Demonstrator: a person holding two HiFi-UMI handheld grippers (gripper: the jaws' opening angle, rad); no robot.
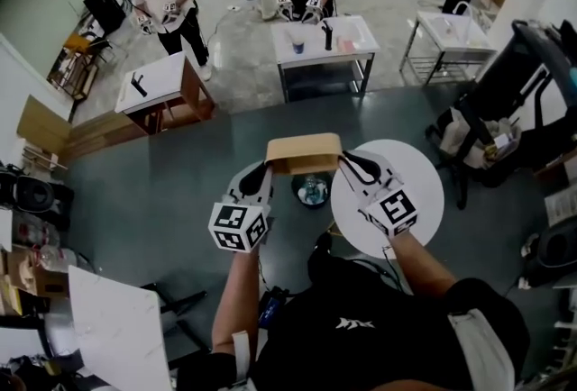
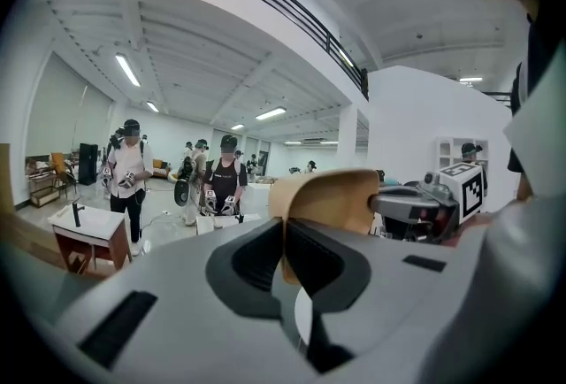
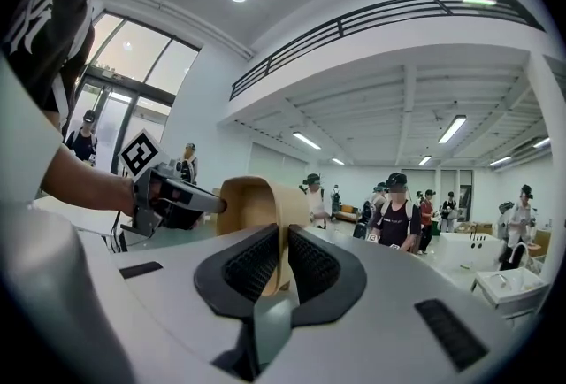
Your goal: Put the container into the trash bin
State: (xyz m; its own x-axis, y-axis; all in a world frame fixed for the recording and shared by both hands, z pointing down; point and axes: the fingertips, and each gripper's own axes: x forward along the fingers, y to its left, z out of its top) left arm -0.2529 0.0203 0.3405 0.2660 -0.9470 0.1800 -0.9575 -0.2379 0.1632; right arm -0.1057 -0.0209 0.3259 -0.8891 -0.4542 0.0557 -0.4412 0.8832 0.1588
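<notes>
A brown paper container [image 1: 304,153] hangs in the air between my two grippers, open side up. My left gripper [image 1: 267,169] is shut on its left wall and my right gripper [image 1: 343,163] is shut on its right wall. A small round trash bin [image 1: 313,204] with something inside stands on the dark floor right under the container. In the left gripper view the container [image 2: 332,201] has its thin wall pinched in my left gripper [image 2: 285,236]. The right gripper view shows the container [image 3: 252,205] with its other wall clamped in my right gripper [image 3: 283,251].
A round white table [image 1: 410,186] stands just right of the bin. A white board [image 1: 117,326] lies at lower left. Farther off are white work tables [image 1: 325,42] with people standing by them, and black equipment [image 1: 514,101] at the right.
</notes>
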